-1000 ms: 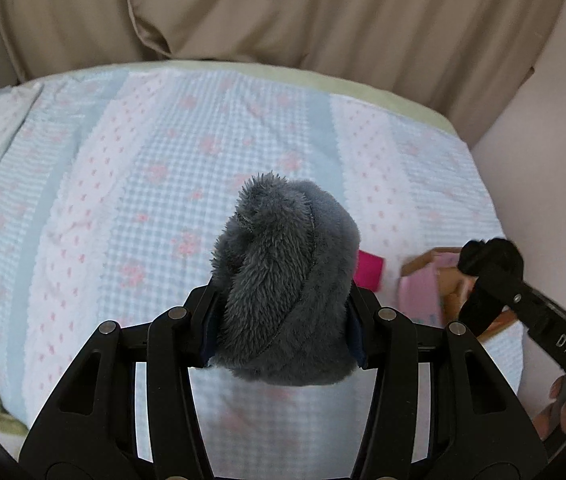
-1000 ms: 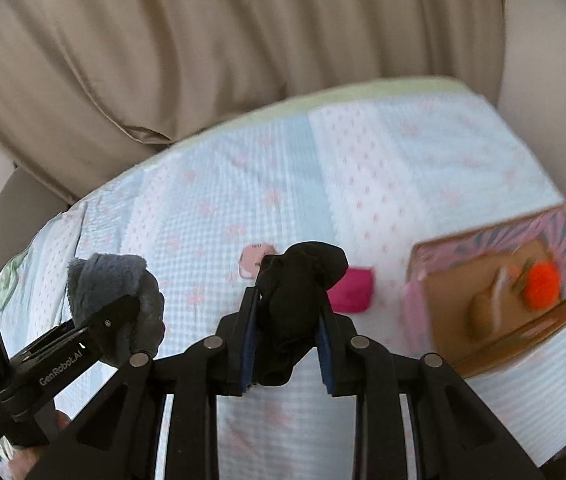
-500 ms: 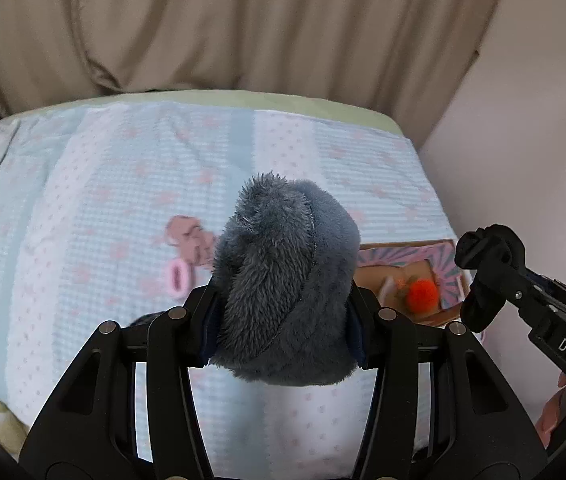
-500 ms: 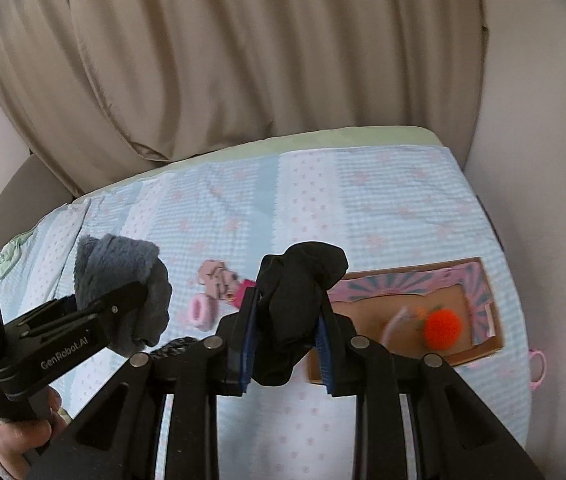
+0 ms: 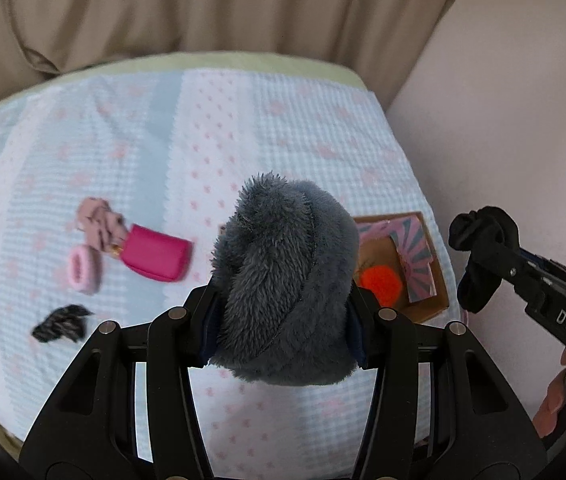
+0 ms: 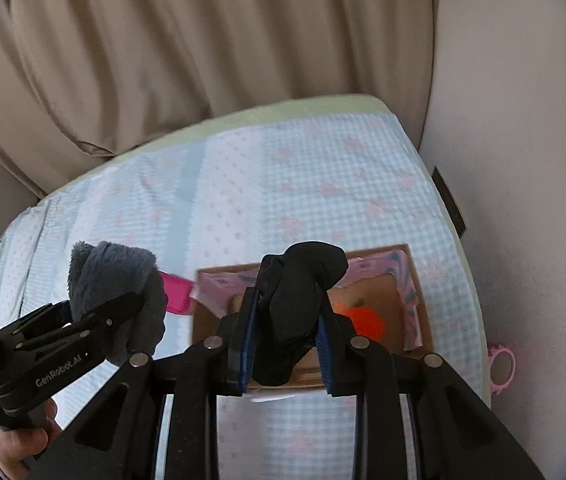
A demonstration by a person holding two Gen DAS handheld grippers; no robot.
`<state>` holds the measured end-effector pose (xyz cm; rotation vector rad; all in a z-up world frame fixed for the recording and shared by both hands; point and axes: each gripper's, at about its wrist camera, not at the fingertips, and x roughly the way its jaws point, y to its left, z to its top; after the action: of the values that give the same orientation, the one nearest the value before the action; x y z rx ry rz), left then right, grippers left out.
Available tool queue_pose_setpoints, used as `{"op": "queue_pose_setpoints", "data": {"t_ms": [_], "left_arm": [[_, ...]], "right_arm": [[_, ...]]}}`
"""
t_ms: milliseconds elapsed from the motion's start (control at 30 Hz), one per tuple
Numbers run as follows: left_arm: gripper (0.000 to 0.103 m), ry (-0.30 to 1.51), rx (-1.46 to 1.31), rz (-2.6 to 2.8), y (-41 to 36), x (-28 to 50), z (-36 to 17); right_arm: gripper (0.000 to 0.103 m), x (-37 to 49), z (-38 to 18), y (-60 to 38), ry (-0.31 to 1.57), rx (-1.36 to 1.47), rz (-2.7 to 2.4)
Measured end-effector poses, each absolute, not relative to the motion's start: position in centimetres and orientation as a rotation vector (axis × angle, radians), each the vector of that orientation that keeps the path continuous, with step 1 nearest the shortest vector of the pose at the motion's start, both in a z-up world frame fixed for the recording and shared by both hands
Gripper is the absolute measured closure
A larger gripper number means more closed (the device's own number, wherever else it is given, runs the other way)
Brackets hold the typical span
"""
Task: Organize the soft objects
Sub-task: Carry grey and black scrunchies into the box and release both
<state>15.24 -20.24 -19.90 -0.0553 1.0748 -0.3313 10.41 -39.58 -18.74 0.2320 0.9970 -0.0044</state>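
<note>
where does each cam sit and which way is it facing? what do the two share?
Left wrist: on the left gripper, angled down at the bed; its fingers clamp the grey plush; the right gripper and a hand show at right.
Right wrist: on the right gripper, angled down over the cardboard box; clamps the black cloth; the left gripper and a hand show at left.
Shared: bed, box, orange pompom, pink pouch, curtain.

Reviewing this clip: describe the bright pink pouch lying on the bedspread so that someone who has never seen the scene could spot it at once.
Start from the bedspread, checked pale blue and pink. On its left part lies a small cluster of soft things. The pink pouch is the flat, smooth, hot-pink rectangle there, unlike the pale fluffy pink ring and the dusty-pink scrunchie right beside it.
</note>
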Motion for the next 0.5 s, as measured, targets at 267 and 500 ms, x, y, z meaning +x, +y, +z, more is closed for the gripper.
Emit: {"op": "queue_pose_setpoints", "data": {"t_ms": [267,500], "left_arm": [[0.057,1.217,-0.04,-0.328,-25.4,18.0,-26.8],[0.057,1.343,-0.028,-0.32,-28.4,20.3,-33.6]], "right_arm": [[0.079,14.4,-24.6,-44.9,1.148,0.232,-0.019],[0.079,17.7,-30.9,-47.5,1.285,0.262,-0.01]]}}
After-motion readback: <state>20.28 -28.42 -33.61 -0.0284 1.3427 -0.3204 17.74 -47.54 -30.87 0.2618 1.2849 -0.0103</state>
